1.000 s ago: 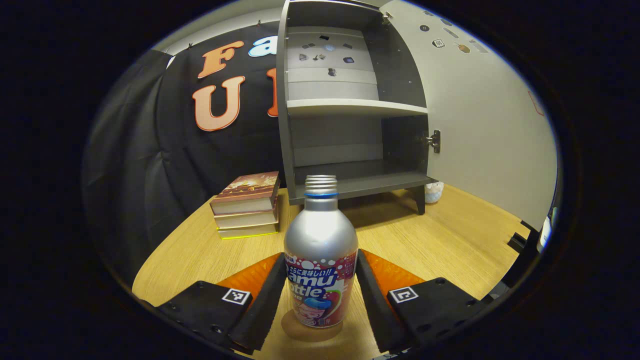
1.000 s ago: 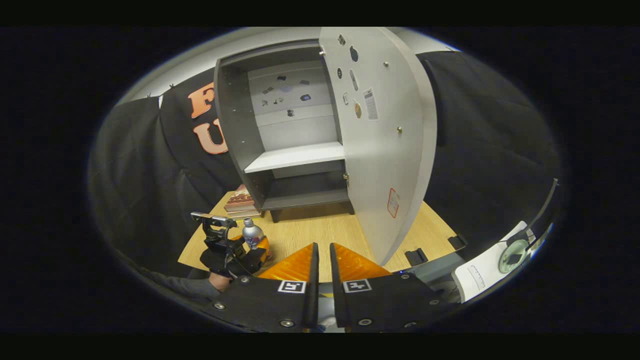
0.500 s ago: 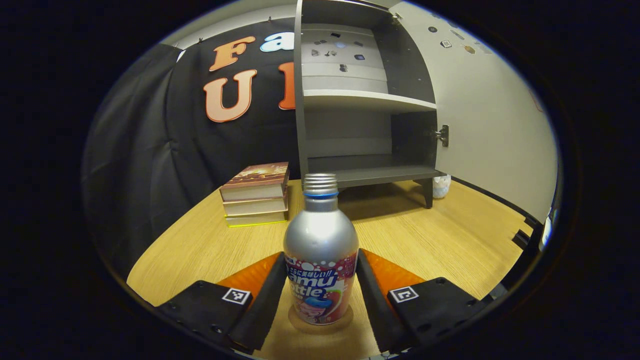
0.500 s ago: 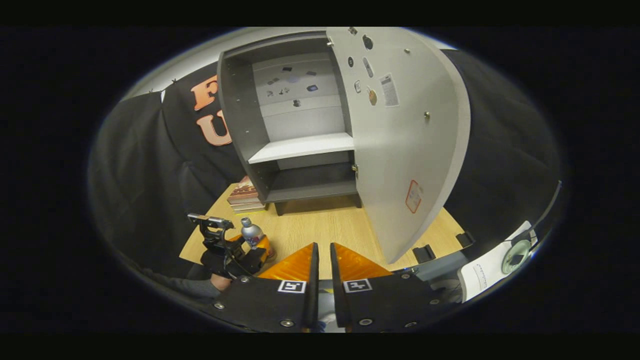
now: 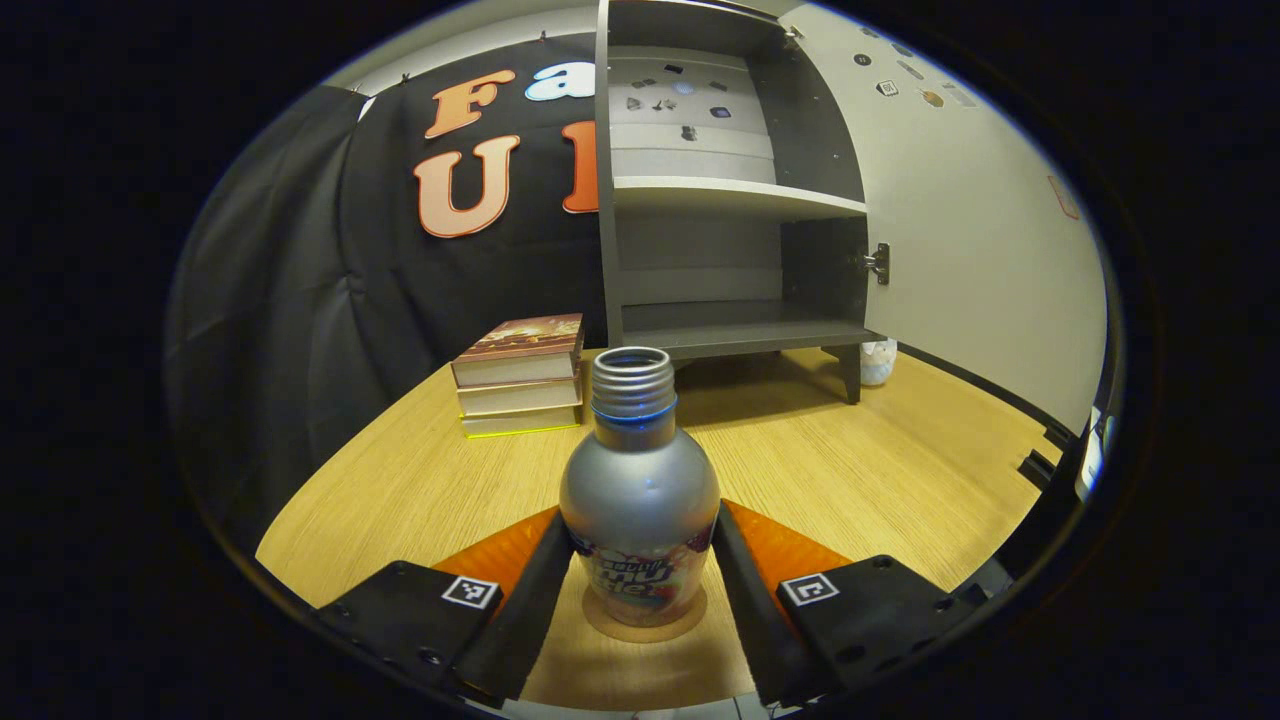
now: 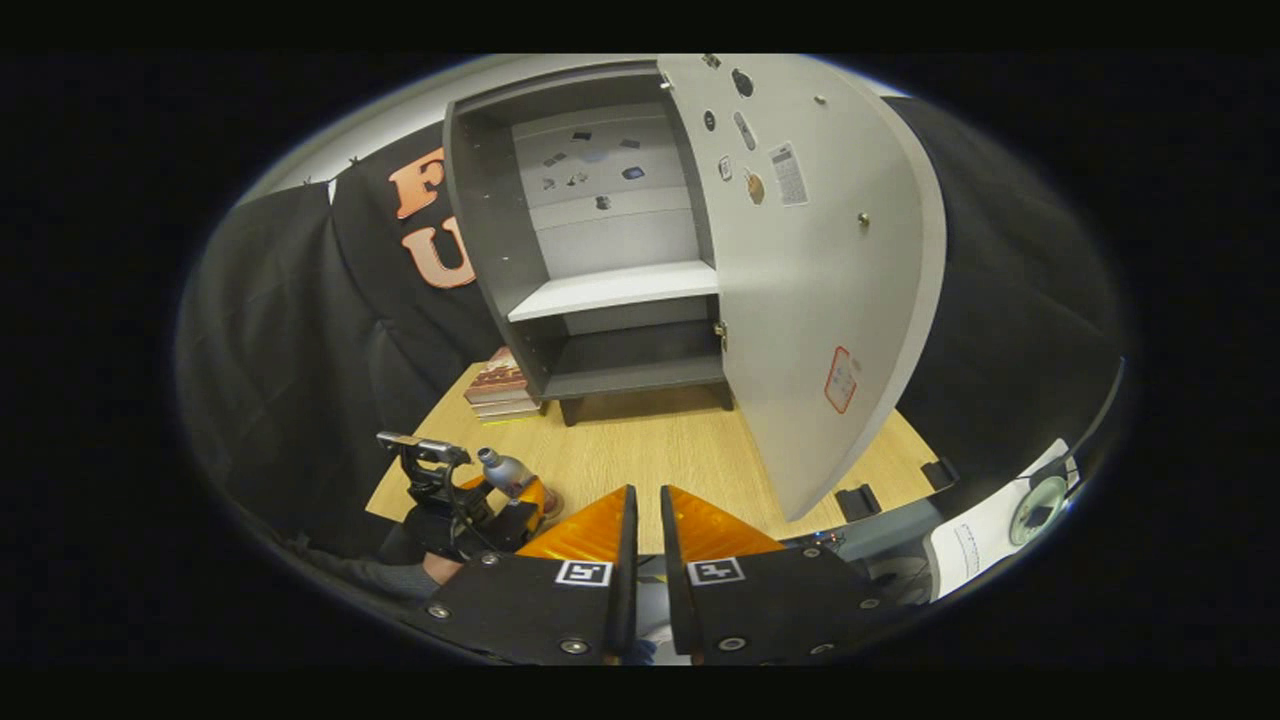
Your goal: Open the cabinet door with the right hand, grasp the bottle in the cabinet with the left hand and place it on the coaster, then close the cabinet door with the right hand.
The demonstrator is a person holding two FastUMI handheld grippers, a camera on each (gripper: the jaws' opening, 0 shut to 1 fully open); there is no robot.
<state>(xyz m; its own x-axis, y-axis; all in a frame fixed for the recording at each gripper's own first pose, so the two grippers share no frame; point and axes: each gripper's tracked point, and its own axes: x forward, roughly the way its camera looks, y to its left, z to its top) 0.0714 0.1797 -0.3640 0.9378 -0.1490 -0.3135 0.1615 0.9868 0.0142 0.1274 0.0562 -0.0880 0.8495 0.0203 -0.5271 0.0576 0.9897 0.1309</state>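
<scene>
A silver bottle (image 5: 640, 490) with no cap stands on a round brown coaster (image 5: 692, 622) on the wooden table. It leans back toward the camera, so its open mouth shows. My left gripper (image 5: 642, 520) is shut on it, one finger pressing each side of its body. In the right gripper view, the same bottle (image 6: 503, 470) tilts in the left gripper (image 6: 520, 498), which a gloved hand holds at the table's near left. The grey cabinet (image 5: 720, 200) stands behind with bare shelves and its door (image 6: 820, 300) swung wide open. My right gripper (image 6: 641, 520) is shut on nothing, in front of the door's edge.
A stack of books (image 5: 520, 385) lies left of the cabinet. A small white object (image 5: 878, 362) sits by the cabinet's right leg. The open door (image 5: 980, 220) reaches over the right side of the table (image 5: 850, 470). A paper sheet and round gadget (image 6: 1030, 500) lie far right.
The bottle has come down onto the coaster and now leans toward the left camera, its label sunk between the fingers. The right gripper drifted slightly; the door stays open.
</scene>
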